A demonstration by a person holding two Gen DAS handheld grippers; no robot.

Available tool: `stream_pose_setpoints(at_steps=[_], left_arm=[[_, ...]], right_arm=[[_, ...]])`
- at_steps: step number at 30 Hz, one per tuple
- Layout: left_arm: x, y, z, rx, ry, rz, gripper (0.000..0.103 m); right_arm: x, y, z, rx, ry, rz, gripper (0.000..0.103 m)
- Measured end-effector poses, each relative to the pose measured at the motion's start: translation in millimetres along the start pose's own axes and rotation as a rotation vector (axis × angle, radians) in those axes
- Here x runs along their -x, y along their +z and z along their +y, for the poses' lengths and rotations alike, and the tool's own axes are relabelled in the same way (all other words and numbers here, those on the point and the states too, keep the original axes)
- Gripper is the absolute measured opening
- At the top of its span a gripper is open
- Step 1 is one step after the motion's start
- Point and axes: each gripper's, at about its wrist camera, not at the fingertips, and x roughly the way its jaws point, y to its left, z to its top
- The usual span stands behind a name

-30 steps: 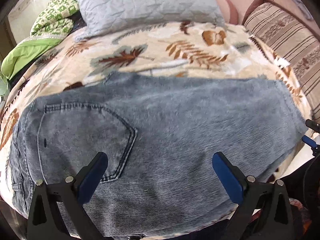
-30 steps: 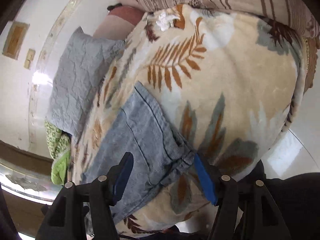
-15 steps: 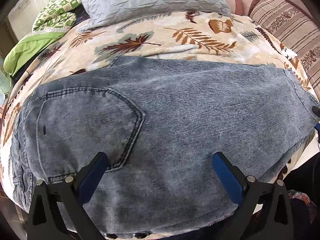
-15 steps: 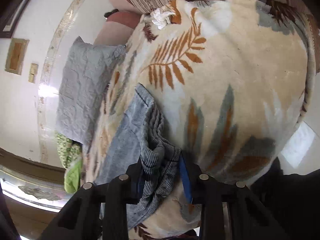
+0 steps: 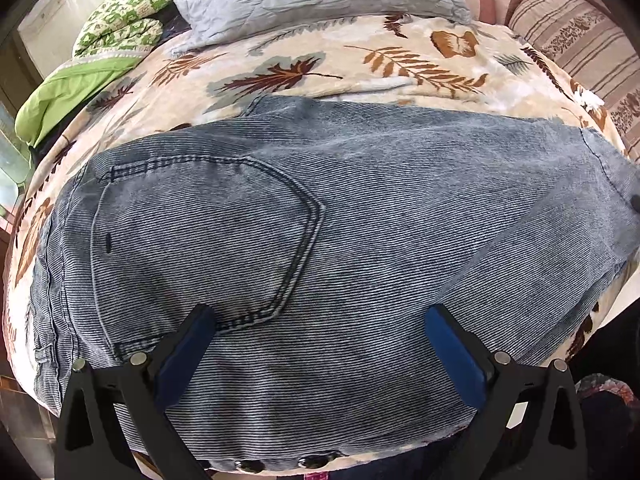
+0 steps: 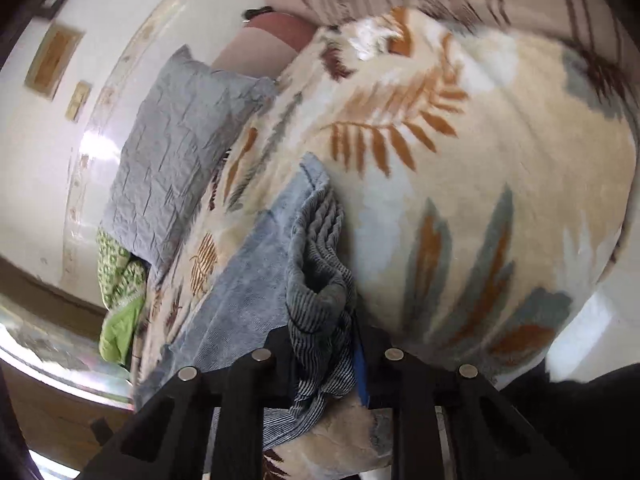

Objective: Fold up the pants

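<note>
My left gripper [image 5: 320, 344] hangs with its jaws spread wide over the pants [image 5: 340, 216], touching nothing; the back pocket [image 5: 200, 240] lies just ahead of its left finger. The pants stretch across the leaf-print blanket [image 5: 360, 64] along its near edge. At their right end, my right gripper [image 6: 326, 344] has just been closing and now pinches the bunched cuff [image 6: 320, 300] between its pads.

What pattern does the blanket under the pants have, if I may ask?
Cream blanket with brown, orange and grey-blue leaves; clearest in the left wrist view.
</note>
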Motion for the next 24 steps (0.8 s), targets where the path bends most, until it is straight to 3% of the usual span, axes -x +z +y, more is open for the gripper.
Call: stream_pose_setpoints(at_steps=[4,9,17,22,23,24], left_arm=[[3.5,0.8,14.7,0.054,-0.018,0.001,0.103],[15.1,2.9,33.7,0.108,-0.036,-0.023,0.103],[29.0,4.3,66.7,0.194,-0.037,-0.056,0.103],[27.8,1.6,77.7,0.216,-0.027,-0.048,0.103],[27.9,0.6,79.5,0.217,-0.027,-0.046,0.103],[27.6,0.4,80.1,0.216,-0.027,-0.044,0.103]], right_arm=[[10.4,-0.4,38.0,0.089,0.039,-0.021,0.021],[10.0,-15.4,100.3,0.234,0.097,0.013,0.021],[-33.2,-81.4,172.5,0.459,0.123,0.195,0.021],[-81.4,-132.5,180.8,0.553,0.056,0.423,0.038],[-84.7,-140.7,183.3,0.598,0.046,0.433,0.042],[-81.8,-144.0,186.1,0.634,0.057,0.419,0.054]])
